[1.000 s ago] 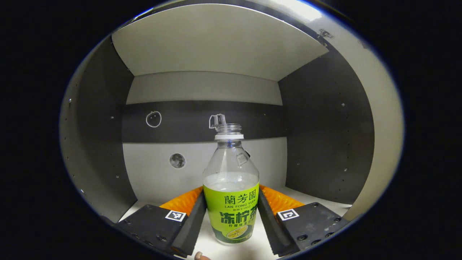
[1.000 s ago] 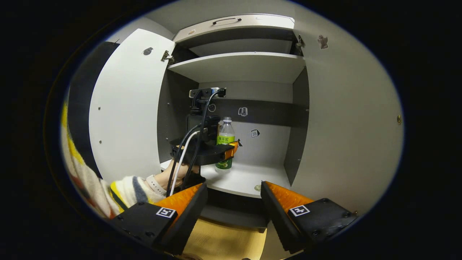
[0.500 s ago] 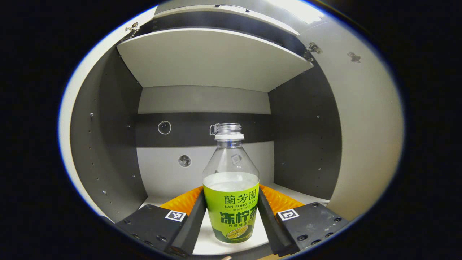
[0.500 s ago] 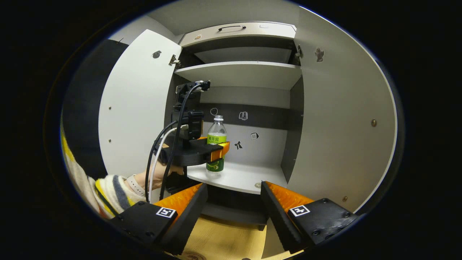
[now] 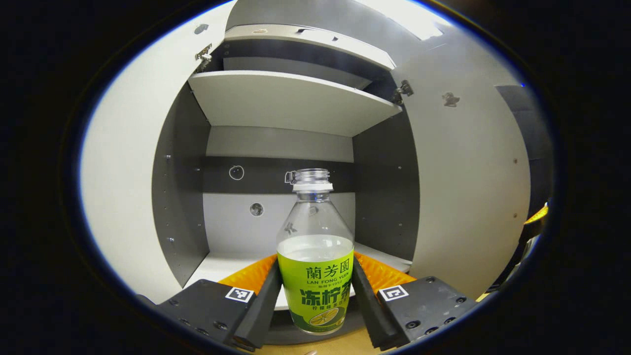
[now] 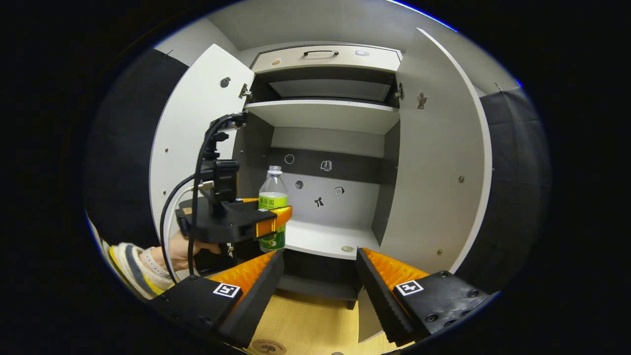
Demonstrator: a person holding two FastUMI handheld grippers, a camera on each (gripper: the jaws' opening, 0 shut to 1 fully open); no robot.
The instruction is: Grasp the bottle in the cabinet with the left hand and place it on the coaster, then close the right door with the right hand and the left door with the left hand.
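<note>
Left gripper [image 5: 315,296]: clamped on the bottle [image 5: 315,266], one finger pressing each side of the green label.
Bottle: upright between the fingers, part full, no cap on the neck; seen from the right gripper view [image 6: 272,212] as held in front of the shelf [image 6: 320,239] rather than over it.
Change: a second ago standing deep in the cabinet [image 5: 281,148] with the shelf under it; now pulled back, with the shelf edge behind the base and both doors in sight to either side.
Meaning: grasp done and bottle clear of the cabinet; carry to the coaster comes next, by this reading.
Coaster: probably the round disc low and just ahead of the right gripper, on the wooden surface [image 6: 266,346]; too cut off to be sure.
Right gripper [image 6: 319,291]: fingers apart, holding nothing, hanging below and in front of the shelf.
Right door [image 6: 438,172]: wide open, ahead and to the right of the right gripper.
Left door [image 6: 192,143]: wide open, behind the left gripper's cables.
Left to do: set-down on the coaster, then both doors.
</note>
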